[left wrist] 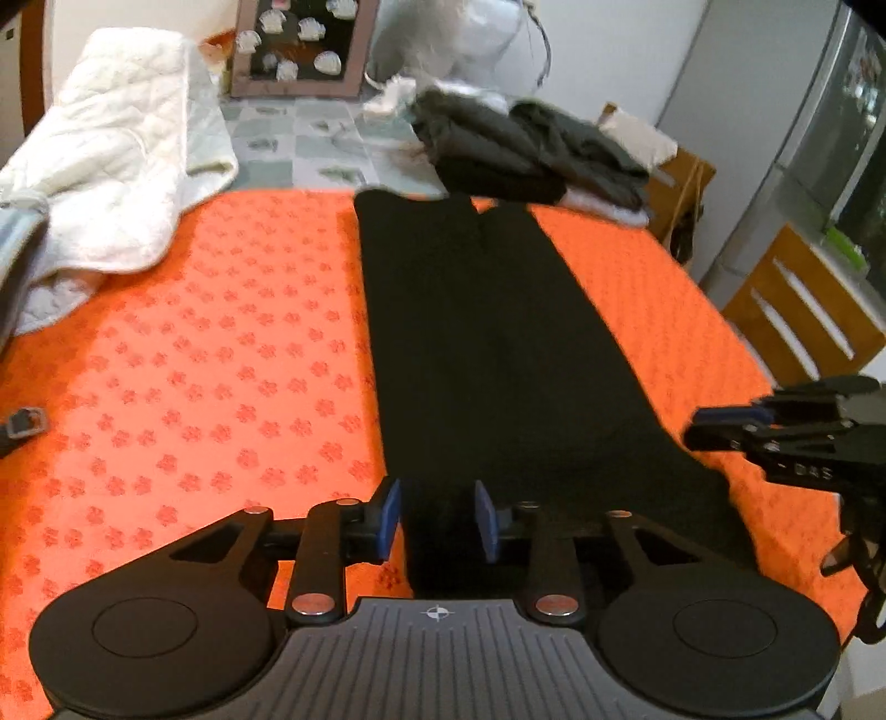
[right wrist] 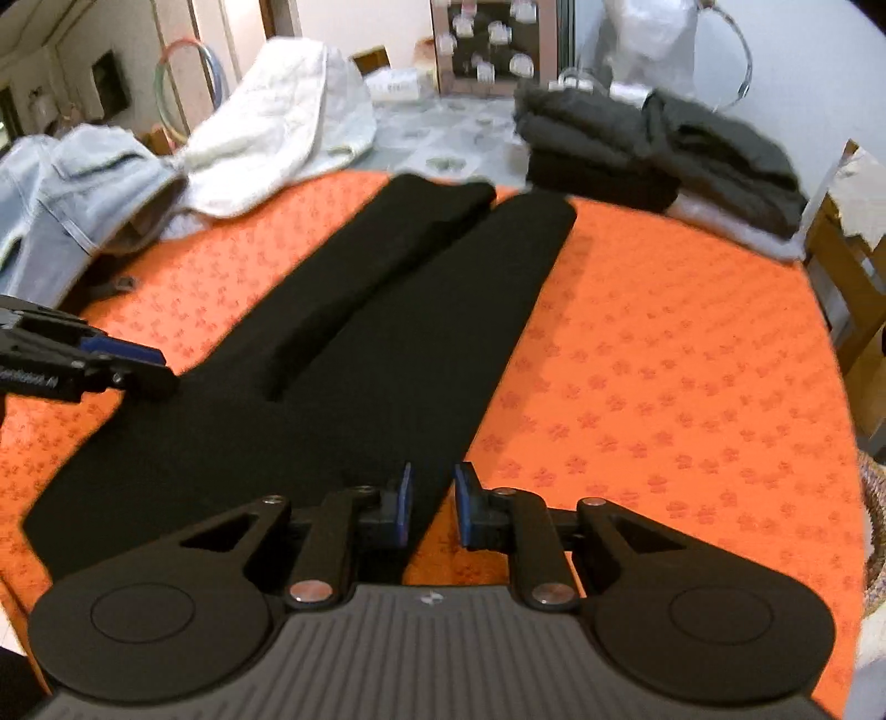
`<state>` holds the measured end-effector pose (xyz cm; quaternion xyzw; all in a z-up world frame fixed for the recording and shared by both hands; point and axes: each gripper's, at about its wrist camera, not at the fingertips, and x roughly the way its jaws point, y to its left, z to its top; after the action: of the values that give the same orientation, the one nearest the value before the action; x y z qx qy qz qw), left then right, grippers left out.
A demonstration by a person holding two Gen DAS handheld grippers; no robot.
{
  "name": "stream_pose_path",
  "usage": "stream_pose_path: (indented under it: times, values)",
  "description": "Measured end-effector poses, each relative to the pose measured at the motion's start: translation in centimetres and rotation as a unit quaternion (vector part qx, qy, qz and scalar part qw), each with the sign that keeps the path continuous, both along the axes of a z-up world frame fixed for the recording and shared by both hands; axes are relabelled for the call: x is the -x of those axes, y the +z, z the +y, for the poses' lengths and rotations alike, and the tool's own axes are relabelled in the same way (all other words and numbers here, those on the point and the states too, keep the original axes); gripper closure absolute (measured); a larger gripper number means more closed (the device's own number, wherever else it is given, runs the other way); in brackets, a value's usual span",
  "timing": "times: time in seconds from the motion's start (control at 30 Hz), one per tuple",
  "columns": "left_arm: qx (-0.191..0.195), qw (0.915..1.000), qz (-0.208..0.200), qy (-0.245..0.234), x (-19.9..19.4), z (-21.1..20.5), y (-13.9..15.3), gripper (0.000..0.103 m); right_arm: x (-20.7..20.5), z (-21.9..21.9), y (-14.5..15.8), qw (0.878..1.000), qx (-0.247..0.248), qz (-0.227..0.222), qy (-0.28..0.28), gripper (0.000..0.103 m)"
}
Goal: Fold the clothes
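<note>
Black pants (right wrist: 354,343) lie flat on the orange table (right wrist: 664,360), legs pointing far. Left claw (left wrist: 437,523) and right claw (right wrist: 432,504) both part open at the near waist edge, gripping nothing.

A framed shell picture (left wrist: 299,47) leans against the wall; a wooden chair (left wrist: 803,310) stands right.

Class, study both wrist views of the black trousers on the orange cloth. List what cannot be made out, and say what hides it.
- Waist edge of the black trousers: left wrist view, hidden behind the left gripper body.
- Folded dark clothes: both views, motion-blurred; number of garments unclear.
- Jeans: right wrist view, cut off by the left edge.
- Right gripper: whether its pads touch fabric cannot be told.
</note>
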<state>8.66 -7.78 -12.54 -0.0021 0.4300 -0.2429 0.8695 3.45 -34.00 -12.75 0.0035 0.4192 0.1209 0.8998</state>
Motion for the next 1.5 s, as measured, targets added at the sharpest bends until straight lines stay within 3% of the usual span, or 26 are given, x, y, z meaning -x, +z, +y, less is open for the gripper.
stream_pose_path:
  times: [0.07,0.2,0.4,0.53,0.63,0.8,0.93,1.1,1.27,1.5]
  values:
    - [-0.001,0.9998,-0.019,-0.004,0.5,0.7,1.2,0.073,1.3,-0.1,1.3,1.0,0.001,-0.015,0.009,0.081]
    - [0.0,0.9982,-0.047,-0.036,2.1,1.2,3.3,0.076,3.8,0.5,3.3,0.999,-0.005,-0.04,0.036,0.069]
    - [-0.028,0.993,-0.056,-0.101,4.1,-1.6,2.2,0.075,4.5,3.5,2.0,0.997,-0.02,-0.033,0.065,0.069]
    - [-0.054,0.9932,-0.038,-0.097,3.9,-2.8,-0.4,0.075,3.3,4.5,-0.9,0.998,-0.017,-0.003,0.057,0.069]
    - [-0.049,0.9938,-0.036,-0.094,3.7,-2.4,-0.4,0.075,2.8,4.2,-2.2,0.998,-0.031,0.001,0.047,0.069]
    - [-0.04,0.9947,-0.033,-0.089,3.4,-1.8,-0.1,0.074,3.5,3.8,-0.5,0.999,-0.024,-0.008,0.048,0.068]
    - [-0.042,0.9912,-0.062,-0.109,5.6,0.0,2.1,0.069,6.3,3.0,1.5,0.996,0.006,-0.031,0.078,0.061]
    - [-0.082,0.9763,-0.103,-0.172,9.7,1.1,3.3,0.056,10.6,3.6,2.4,0.984,0.063,-0.051,0.157,0.048]
    - [-0.114,0.9618,-0.108,-0.224,12.4,0.3,1.7,0.049,12.9,5.3,1.1,0.967,0.116,-0.057,0.218,0.045]
    - [-0.139,0.959,-0.092,-0.229,12.9,-0.7,-0.6,0.047,14.7,7.8,-1.1,0.939,0.193,-0.082,0.272,0.047]
